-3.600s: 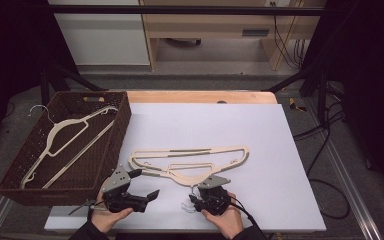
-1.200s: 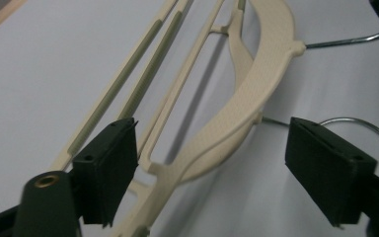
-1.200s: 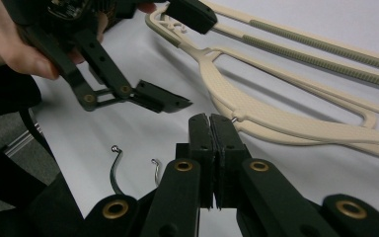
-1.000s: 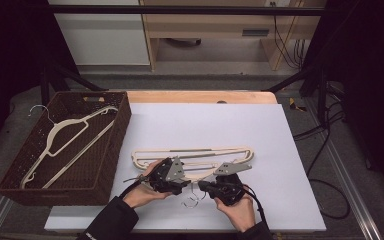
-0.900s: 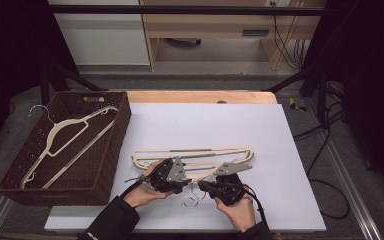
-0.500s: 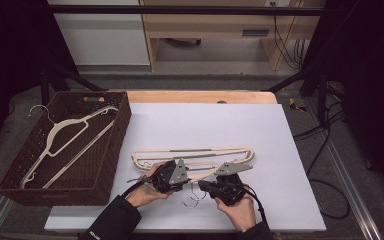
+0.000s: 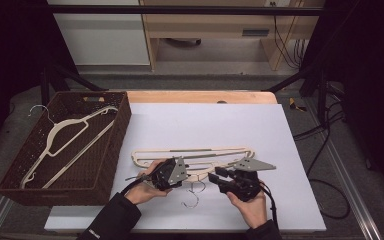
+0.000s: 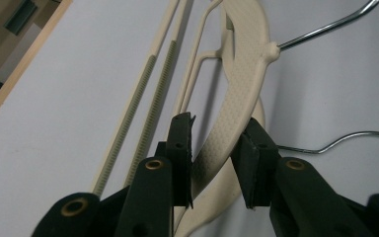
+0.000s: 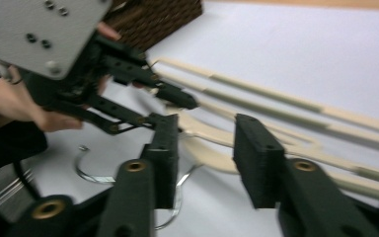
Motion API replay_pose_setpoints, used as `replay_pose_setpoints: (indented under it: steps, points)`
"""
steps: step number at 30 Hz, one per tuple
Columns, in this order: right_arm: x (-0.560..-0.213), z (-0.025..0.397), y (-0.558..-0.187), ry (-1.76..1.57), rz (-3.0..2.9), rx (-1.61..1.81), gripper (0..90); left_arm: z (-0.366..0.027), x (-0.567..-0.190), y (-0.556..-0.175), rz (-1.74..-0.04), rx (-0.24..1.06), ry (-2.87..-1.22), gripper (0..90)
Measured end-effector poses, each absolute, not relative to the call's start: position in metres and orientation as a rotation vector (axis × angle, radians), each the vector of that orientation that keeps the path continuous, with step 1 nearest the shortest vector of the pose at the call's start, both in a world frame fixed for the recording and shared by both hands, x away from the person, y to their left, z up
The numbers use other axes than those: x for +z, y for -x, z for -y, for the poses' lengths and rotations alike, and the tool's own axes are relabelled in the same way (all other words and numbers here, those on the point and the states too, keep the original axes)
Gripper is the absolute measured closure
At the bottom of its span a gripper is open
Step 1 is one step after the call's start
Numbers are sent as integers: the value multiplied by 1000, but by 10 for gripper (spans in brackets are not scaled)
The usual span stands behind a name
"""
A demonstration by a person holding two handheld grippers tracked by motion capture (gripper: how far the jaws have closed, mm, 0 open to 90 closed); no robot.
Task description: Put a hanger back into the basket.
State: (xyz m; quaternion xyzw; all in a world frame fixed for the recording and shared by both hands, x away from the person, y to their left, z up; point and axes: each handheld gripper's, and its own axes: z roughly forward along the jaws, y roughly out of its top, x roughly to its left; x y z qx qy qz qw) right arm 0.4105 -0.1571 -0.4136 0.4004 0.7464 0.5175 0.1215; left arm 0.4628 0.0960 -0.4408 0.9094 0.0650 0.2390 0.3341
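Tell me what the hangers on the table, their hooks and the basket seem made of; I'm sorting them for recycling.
Hangers: probably moulded plastic, matt cream, with a fine dotted grip texture.
Hooks: metal wire, thin, shiny and silver.
Basket: dark brown woven wicker or a plastic imitation; the weave shows, but the look leaves the fibre open.

left gripper black, grey plate (screwed) | dark sleeve

Basket walls the left — right side (table) open.
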Motion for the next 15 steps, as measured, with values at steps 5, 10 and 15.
replay_pose_setpoints:
  steps: [5,10,15]
  points:
    - [-418,186,-410,-1179,-2092,1511,404,-97,-431,-469,-214,616,-2335,731]
    - [-424,206,-409,-1207,-2042,1490,322,-99,-424,-477,-244,613,-2312,756]
    - [-428,217,-409,-1228,-2021,1459,265,-100,-419,-484,-254,612,-2304,770]
